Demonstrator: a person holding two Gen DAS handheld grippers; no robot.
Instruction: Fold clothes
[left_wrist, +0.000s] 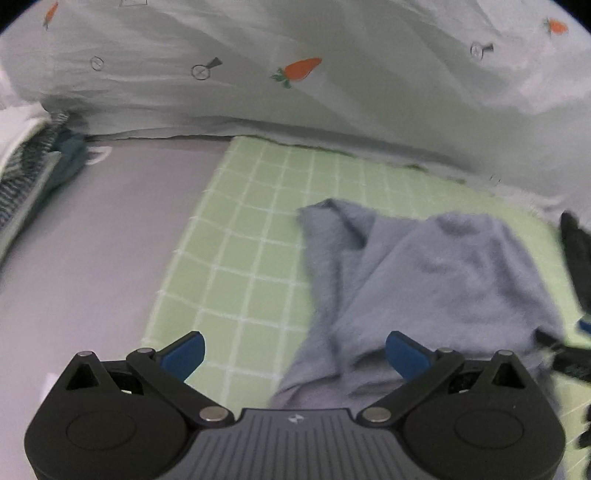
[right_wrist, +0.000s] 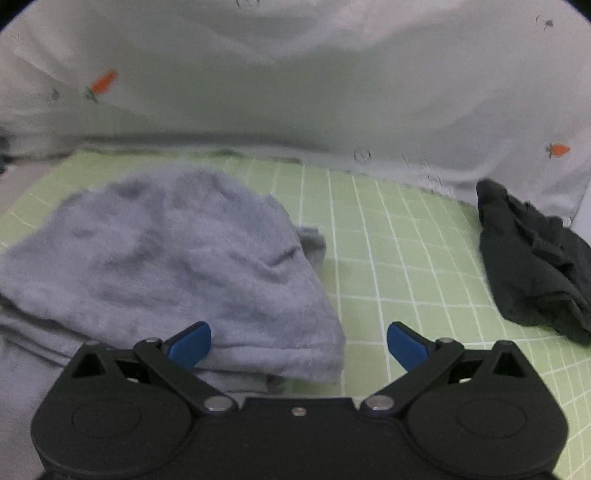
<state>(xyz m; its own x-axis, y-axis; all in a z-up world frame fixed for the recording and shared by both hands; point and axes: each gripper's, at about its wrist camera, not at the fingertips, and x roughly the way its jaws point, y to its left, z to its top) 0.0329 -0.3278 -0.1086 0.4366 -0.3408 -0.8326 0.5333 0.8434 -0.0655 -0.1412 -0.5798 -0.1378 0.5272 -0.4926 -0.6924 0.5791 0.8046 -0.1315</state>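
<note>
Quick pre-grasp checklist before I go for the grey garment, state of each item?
1. Left gripper open: ok.
2. Right gripper open: ok.
3. Grey garment on the green mat: ok.
4. Grey garment lying flat: not ok, bunched with layers at the near edge.
5. Black garment apart from the grey one: ok, bare mat between.
6. Either gripper touching cloth: cannot tell, both views are blurred.
</note>
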